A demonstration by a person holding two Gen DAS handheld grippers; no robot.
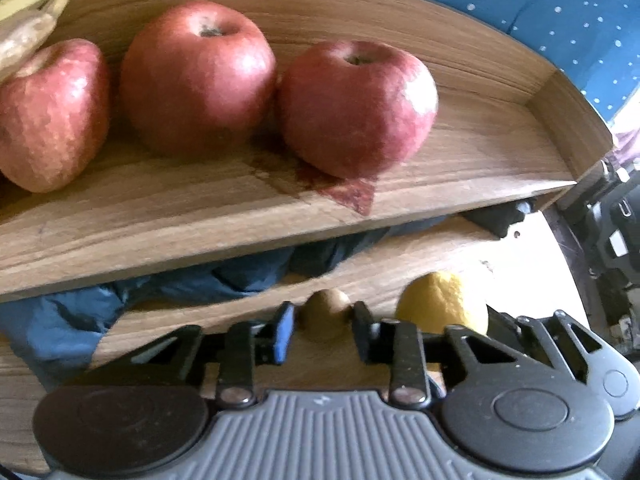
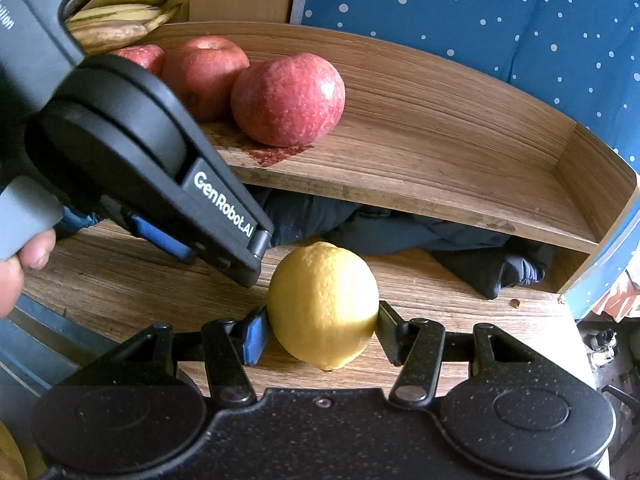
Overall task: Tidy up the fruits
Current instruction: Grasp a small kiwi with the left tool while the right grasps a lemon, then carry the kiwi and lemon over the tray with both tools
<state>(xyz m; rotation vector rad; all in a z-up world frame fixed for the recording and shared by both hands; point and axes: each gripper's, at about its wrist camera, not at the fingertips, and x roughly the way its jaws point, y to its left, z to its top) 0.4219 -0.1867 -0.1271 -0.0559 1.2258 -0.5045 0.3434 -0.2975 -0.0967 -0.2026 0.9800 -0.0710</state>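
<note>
The right tongs [image 2: 322,330] grip a lemon [image 2: 322,304] on the surface [image 2: 460,300]; the left tongs [image 1: 324,330] clasp a kiwi [image 1: 326,312]; apples [image 2: 288,98] sit on the shelf [image 2: 440,168].

The wooden shelf [image 2: 420,148] carries three apples [image 2: 288,100]; bananas [image 2: 116,20] lie behind them. Below the shelf, dark cloth [image 2: 460,240] lies on the table [image 2: 460,320].

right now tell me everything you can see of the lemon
The lemon is yellow with dimpled skin, whole and unmarked, its pointed tip toward the camera. It sits low over the wooden tabletop, clamped between the right gripper's jaws, which press both its sides. The left gripper is close beside it.
</note>
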